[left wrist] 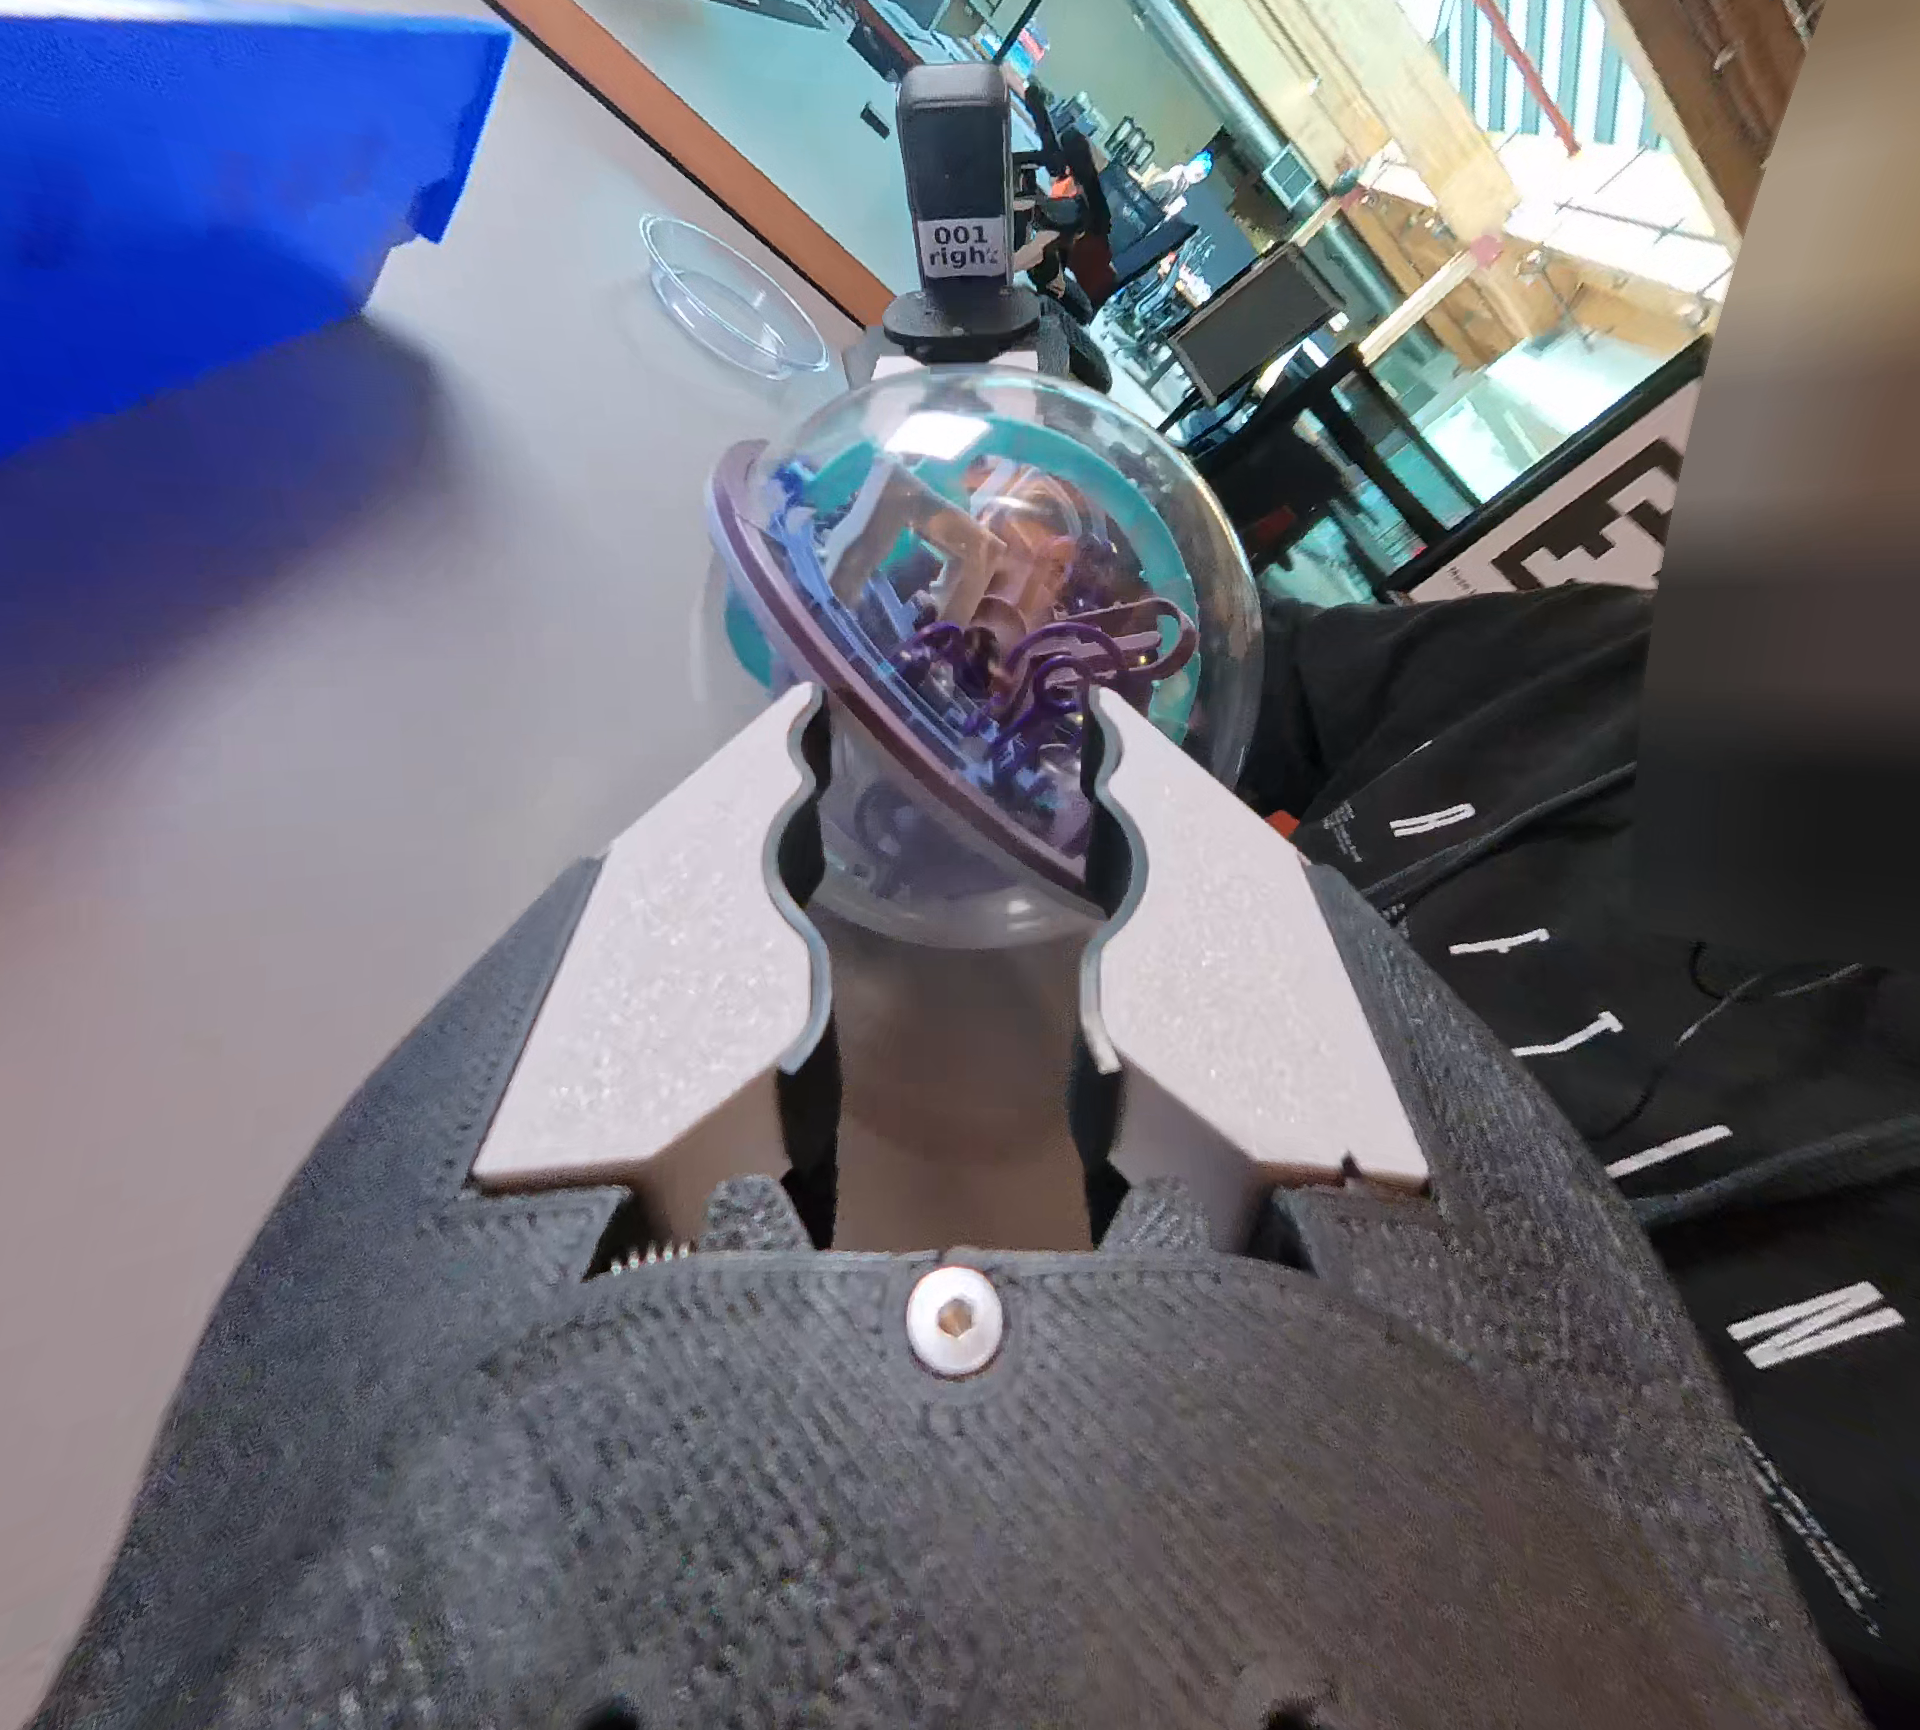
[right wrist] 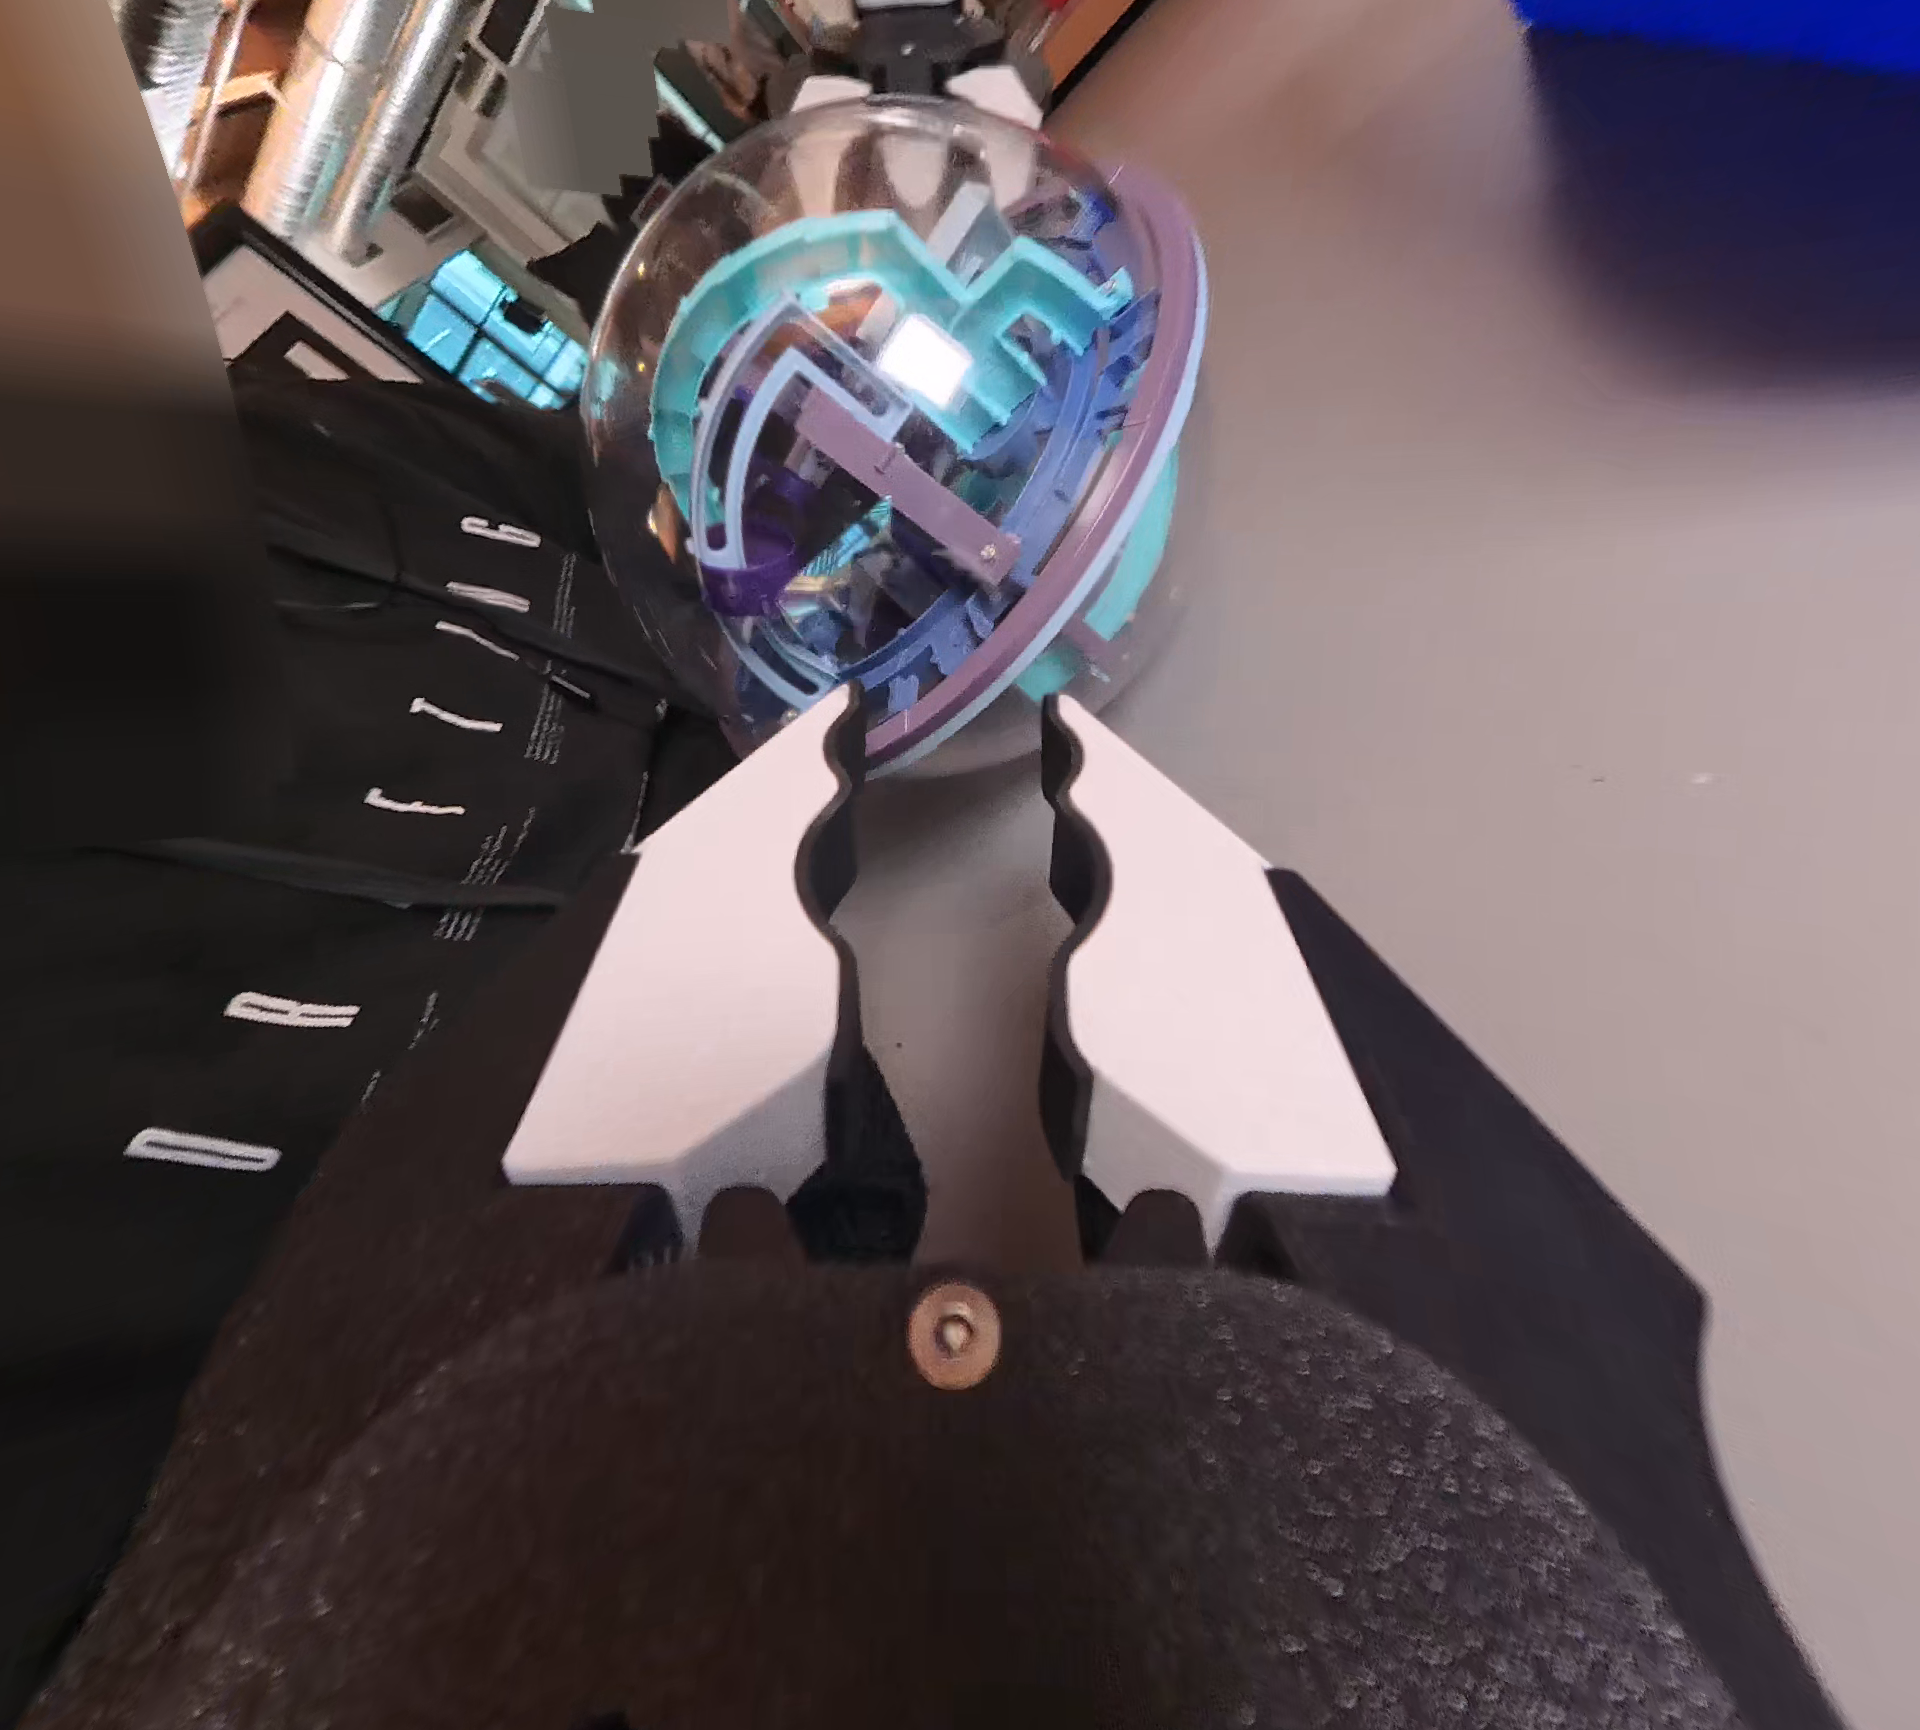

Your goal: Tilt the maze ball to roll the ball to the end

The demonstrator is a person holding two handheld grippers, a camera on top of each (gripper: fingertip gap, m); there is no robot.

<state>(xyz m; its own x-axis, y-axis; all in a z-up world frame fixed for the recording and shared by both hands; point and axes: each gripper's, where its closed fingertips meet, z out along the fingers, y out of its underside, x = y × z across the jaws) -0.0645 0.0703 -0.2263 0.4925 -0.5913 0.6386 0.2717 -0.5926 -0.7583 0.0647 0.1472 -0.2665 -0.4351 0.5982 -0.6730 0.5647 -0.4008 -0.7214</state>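
You pinch the maze ball (left wrist: 982,641) aloft between left gripper (left wrist: 956,724) and right gripper (right wrist: 951,714), mid-tilt; inner ball's position unclear.

I see bright daylight pouring in beyond my fingertips, with glare glinting off the maze ball (right wrist: 894,454) between them. The blue bin (left wrist: 208,194) off to the side smears with motion blur; edges bend, fisheye-style.
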